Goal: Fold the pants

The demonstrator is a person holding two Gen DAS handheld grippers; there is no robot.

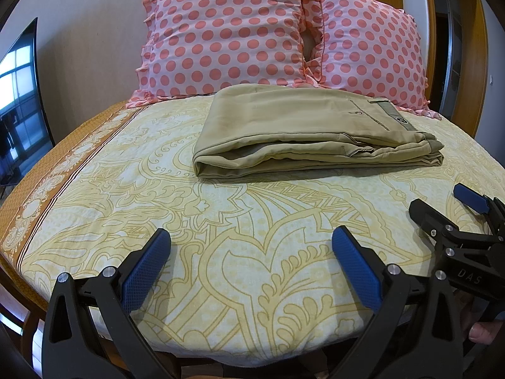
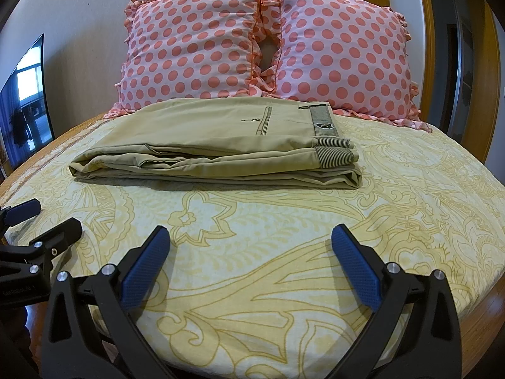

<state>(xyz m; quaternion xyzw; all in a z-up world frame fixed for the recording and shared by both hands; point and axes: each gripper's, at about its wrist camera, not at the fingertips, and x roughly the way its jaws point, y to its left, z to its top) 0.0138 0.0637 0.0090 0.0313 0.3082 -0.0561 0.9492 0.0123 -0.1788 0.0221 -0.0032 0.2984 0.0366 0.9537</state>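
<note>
Khaki pants (image 1: 303, 132) lie folded in a flat rectangular stack on the bed, waistband to the right, back pocket on top. They also show in the right wrist view (image 2: 214, 145). My left gripper (image 1: 251, 240) is open and empty, held over the sheet near the bed's front edge, well short of the pants. My right gripper (image 2: 251, 237) is open and empty too, beside the left one. It shows at the right edge of the left wrist view (image 1: 442, 205), and the left gripper shows at the left edge of the right wrist view (image 2: 47, 218).
The bed (image 1: 189, 252) has a yellow patterned sheet with an orange border at the left. Two pink polka-dot pillows (image 1: 227, 31) (image 2: 341, 57) lean on the wall behind the pants. A dark TV screen (image 1: 19, 101) stands at the left. A wooden door frame (image 2: 426, 31) is at the right.
</note>
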